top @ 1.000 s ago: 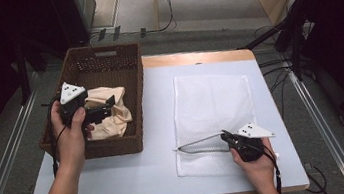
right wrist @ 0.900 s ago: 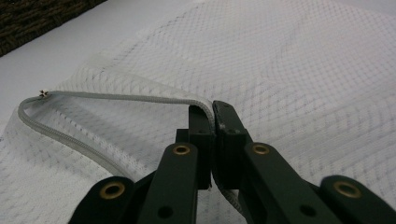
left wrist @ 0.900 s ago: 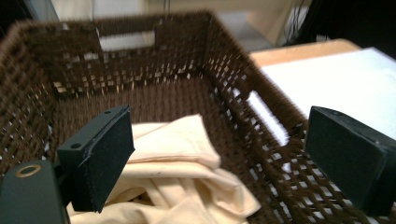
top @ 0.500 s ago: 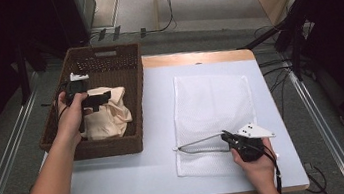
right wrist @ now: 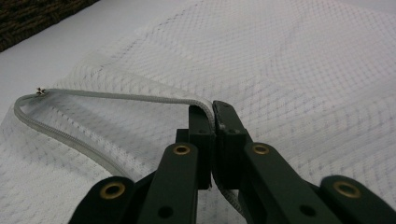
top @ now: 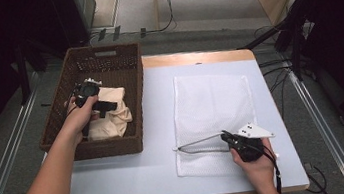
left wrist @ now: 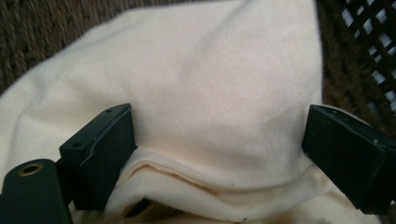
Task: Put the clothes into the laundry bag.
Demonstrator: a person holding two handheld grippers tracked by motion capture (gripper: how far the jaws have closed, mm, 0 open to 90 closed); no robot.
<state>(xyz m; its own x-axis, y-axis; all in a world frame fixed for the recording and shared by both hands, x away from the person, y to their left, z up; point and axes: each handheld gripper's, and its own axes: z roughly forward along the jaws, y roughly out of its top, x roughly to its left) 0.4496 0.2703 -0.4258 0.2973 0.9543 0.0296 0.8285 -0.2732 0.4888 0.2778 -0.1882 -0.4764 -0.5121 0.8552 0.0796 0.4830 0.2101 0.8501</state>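
Note:
A cream cloth [top: 113, 122] lies bunched in a brown wicker basket [top: 104, 55] at the table's left. My left gripper [top: 110, 106] points down into the basket. In the left gripper view it [left wrist: 224, 154] stands open, its jaws wide apart on either side of a fold of the cloth [left wrist: 210, 84]. A white mesh bag [top: 211, 102] lies flat on the right half of the table. My right gripper [top: 225, 135] is shut on the bag's zipper edge [right wrist: 116, 96] and holds it raised, so the bag's mouth gapes near the front. The right gripper view shows its jaws [right wrist: 214, 109] pinched together on that edge.
The table [top: 160, 179] has a light blue-white top with a wooden strip along its far edge. Basket wall [left wrist: 364, 56] rises close beside the left gripper. Cables lie on the floor beyond and to the right of the table.
My left hand has moved farther into the basket and down onto the cream cloth, tipping the gripper downward. The right hand and the bag's edge have stayed put.

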